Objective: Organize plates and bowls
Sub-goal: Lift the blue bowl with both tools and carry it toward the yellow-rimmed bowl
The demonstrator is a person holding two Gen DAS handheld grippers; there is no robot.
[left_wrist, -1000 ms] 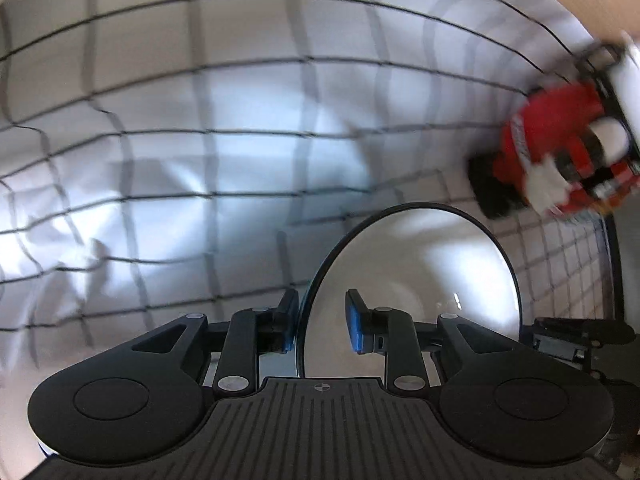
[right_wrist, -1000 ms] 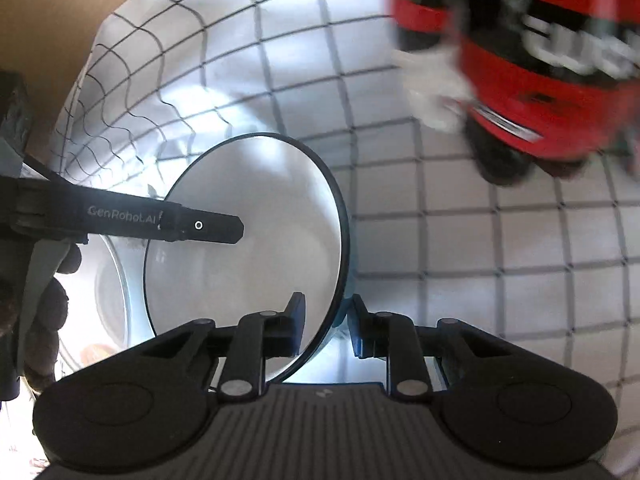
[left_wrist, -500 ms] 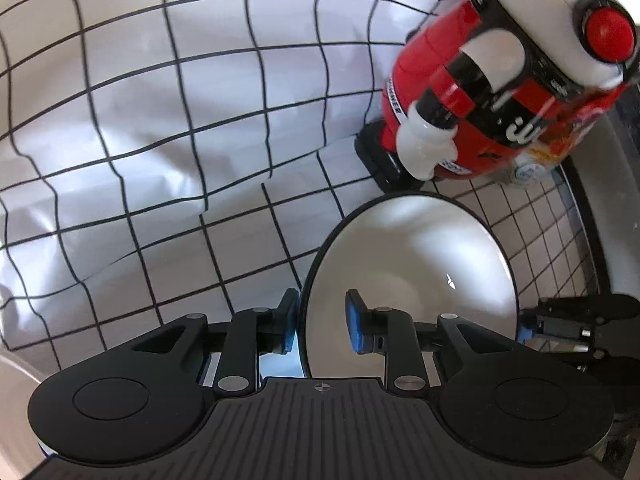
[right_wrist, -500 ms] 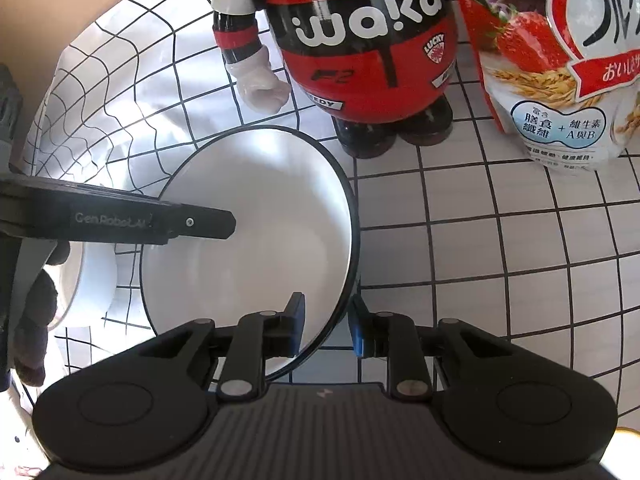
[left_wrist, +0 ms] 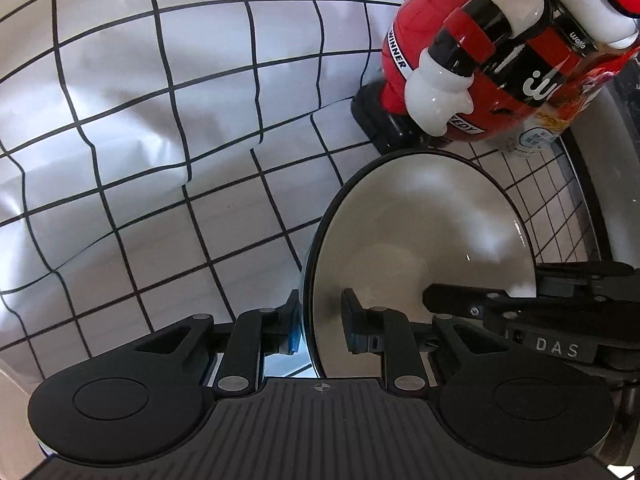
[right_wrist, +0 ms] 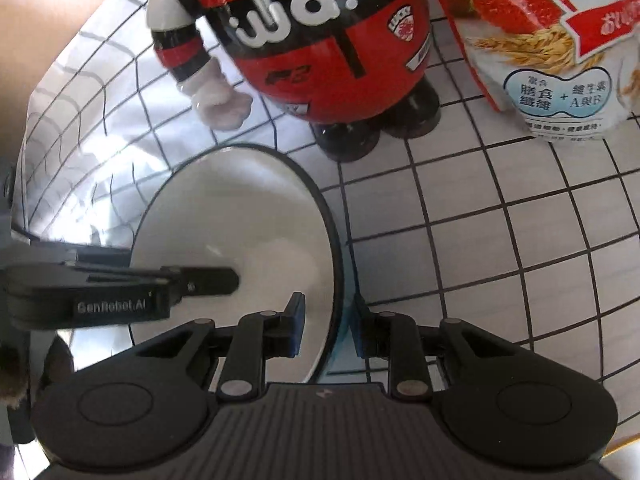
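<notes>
The jaws of the left gripper [left_wrist: 320, 326] are closing on the left rim of one white bowl [left_wrist: 420, 248] with a black edge. The jaws of the right gripper [right_wrist: 330, 326] pinch its right rim. The bowl faces up, above the checked cloth [left_wrist: 160, 140] on the worktop. One red toy figure [right_wrist: 320, 40] reads "wa!ka" and "WINNER". One cereal bag [right_wrist: 560, 40] shows strawberries.
</notes>
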